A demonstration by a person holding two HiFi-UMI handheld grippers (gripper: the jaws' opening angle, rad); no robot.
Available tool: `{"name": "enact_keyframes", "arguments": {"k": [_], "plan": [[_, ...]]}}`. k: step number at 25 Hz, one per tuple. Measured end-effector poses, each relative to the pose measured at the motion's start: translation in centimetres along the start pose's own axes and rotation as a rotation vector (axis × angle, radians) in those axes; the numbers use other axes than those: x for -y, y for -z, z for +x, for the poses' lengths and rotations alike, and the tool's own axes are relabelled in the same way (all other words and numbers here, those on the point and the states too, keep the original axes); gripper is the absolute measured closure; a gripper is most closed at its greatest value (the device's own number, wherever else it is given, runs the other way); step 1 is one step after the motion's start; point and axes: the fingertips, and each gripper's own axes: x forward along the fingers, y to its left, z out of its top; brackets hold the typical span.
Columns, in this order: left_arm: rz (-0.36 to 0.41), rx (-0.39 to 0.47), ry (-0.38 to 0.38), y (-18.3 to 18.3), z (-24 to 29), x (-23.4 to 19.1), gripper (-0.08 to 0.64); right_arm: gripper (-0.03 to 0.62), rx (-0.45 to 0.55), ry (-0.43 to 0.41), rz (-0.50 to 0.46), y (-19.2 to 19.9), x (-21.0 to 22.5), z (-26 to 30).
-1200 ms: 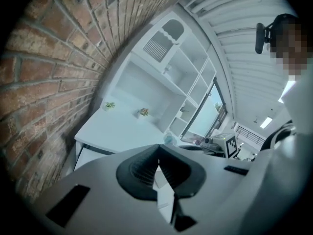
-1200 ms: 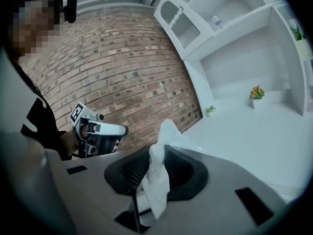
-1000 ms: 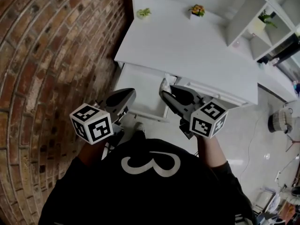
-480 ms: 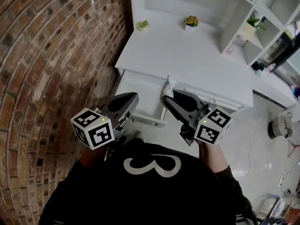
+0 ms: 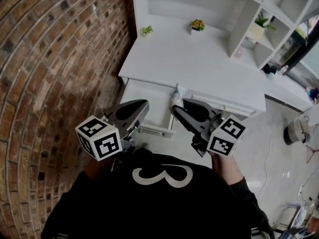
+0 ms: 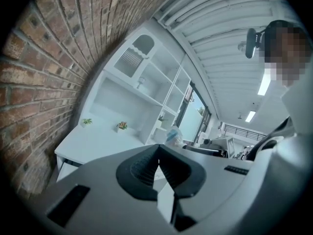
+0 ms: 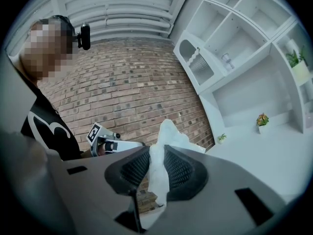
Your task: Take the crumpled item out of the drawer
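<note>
A person in a black shirt stands at a white table [image 5: 199, 59] against a brick wall [image 5: 50, 59], a handheld gripper in each fist. The right gripper [image 5: 174, 106] is clamped narrowly on the crumpled item [image 5: 175, 95], a pale, translucent wad that pokes up from between the ribbed pads in the right gripper view [image 7: 161, 153]. From overhead the wad appears raised over the right rear corner of the open drawer [image 5: 147, 96], close to the table's front edge, so the lift looks all but done. The left gripper [image 5: 145, 103] hovers over the drawer with its jaws together and nothing between them, as its own view [image 6: 157, 147] confirms. The risk from here appears to lie in the hold itself: the pads pinch only a thin fold of soft, crushable material, and a quick swing or a snag on the table's edge could tug it loose and drop it back into the drawer or onto the floor. Against the frame from a second ago, little has changed: the wad stays pinched, both grippers keep roughly their places over the drawer, and the head view has shifted to take in more of the shelving [image 5: 249, 14].
</note>
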Motion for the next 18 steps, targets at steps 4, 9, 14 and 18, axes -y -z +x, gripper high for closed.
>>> {"name": "enact_keyframes", "arguments": {"k": [4,9,14,18], "plan": [[0.017,0.001,0.004,0.1,0.1,0.0,0.557,0.492,0.0,0.015,0.004,0.2,0.2,-0.1],[0.005,-0.004,0.005,0.3,0.2,-0.2,0.557,0.495,-0.01,0.015,0.004,0.6,0.4,-0.1],[-0.006,-0.01,0.002,0.8,0.5,-0.7,0.557,0.499,-0.018,0.019,-0.003,0.9,0.7,-0.1],[-0.009,-0.014,0.007,1.1,0.7,-0.8,0.557,0.502,-0.012,0.021,-0.004,0.9,0.8,-0.1]]}}
